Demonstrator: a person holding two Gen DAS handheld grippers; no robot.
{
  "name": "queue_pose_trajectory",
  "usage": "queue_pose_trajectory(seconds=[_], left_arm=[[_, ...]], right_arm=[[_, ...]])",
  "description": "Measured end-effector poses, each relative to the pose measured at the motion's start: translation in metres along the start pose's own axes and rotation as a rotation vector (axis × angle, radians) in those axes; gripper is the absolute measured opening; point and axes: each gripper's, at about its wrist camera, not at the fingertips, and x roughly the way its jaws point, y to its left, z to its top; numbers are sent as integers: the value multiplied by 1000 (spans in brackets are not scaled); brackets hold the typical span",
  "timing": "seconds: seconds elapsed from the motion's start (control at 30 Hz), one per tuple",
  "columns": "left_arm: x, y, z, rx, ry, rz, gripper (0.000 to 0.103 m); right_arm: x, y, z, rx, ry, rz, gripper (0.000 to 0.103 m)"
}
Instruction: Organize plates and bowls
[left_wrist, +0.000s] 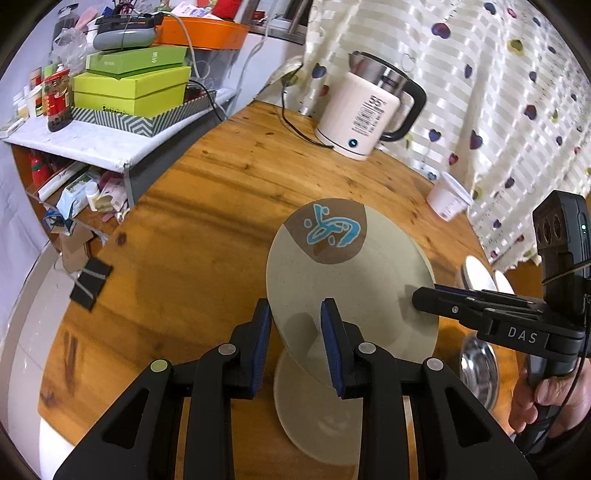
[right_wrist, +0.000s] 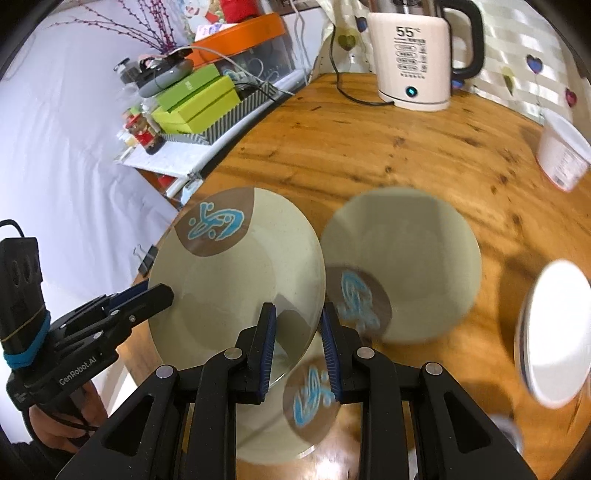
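A beige plate (left_wrist: 351, 280) with a blue motif on a brown patch hangs tilted above the wooden table, held from both sides. My left gripper (left_wrist: 295, 310) is shut on its near rim. In the same view my right gripper (left_wrist: 424, 295) clamps the plate's right edge. In the right wrist view the plate (right_wrist: 229, 280) sits in my right gripper (right_wrist: 299, 314), with the left gripper (right_wrist: 159, 290) on its left rim. Under it lies a second matching plate (right_wrist: 314, 406). A beige bowl (right_wrist: 402, 258) with the same motif stands just to the right.
A white kettle (right_wrist: 410, 55) with its cord stands at the table's far side, a white cup (right_wrist: 561, 155) beside it. A white dish (right_wrist: 554, 332) and a steel bowl (left_wrist: 478, 365) are on the right. A cluttered shelf with green boxes (left_wrist: 129, 85) borders the left.
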Motion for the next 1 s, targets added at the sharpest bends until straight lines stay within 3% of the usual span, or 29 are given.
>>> queue_pose_trajectory(seconds=[0.5,1.0], left_arm=[[-4,-17,-44,32,71,1,29],[6,-15,-57,28,117,23,29]], right_arm=[[-3,-8,-64,45,54,-19,25],[9,-9,-74,44,98,-32,27]])
